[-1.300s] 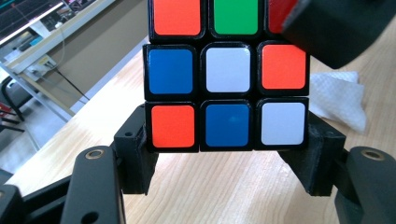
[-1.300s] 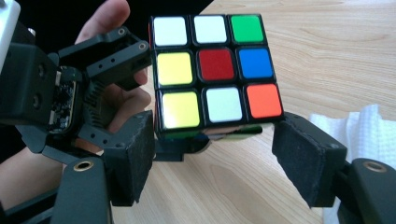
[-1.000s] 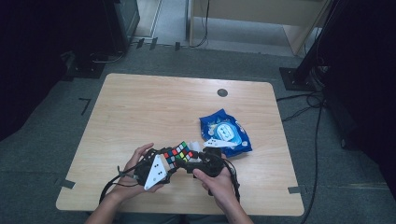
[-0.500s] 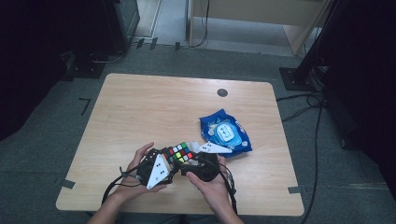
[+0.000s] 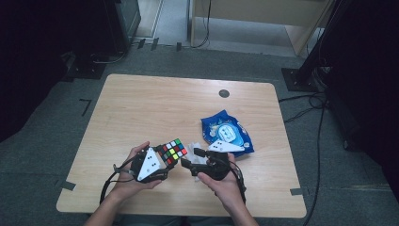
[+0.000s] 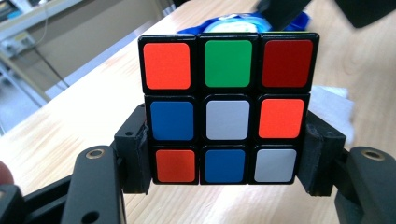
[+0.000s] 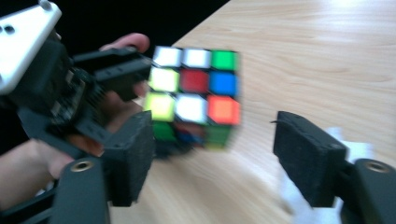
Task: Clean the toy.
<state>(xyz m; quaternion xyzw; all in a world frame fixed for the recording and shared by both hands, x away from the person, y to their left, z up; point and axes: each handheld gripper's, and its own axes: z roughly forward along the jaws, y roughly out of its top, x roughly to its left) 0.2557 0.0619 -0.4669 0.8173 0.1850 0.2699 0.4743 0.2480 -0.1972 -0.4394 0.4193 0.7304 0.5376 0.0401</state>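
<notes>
A scrambled Rubik's cube is held just above the table near its front edge, between the two hands. My left gripper is shut on it, and in the left gripper view the pads press the lower sides of the cube. My right gripper sits just right of the cube, pointing at it. It is open and its jaws have just been closing a little. In the right gripper view the cube is ahead and left of the right gripper, with nothing between the pads.
A blue snack bag lies on the wooden table right of the hands. A white crumpled tissue lies between the bag and the cube. A dark round grommet sits near the far edge. Cables trail off the front.
The right hand has rolled, so its pale plate now shows beside the blue bag. The cube in the left gripper has shifted slightly left.
</notes>
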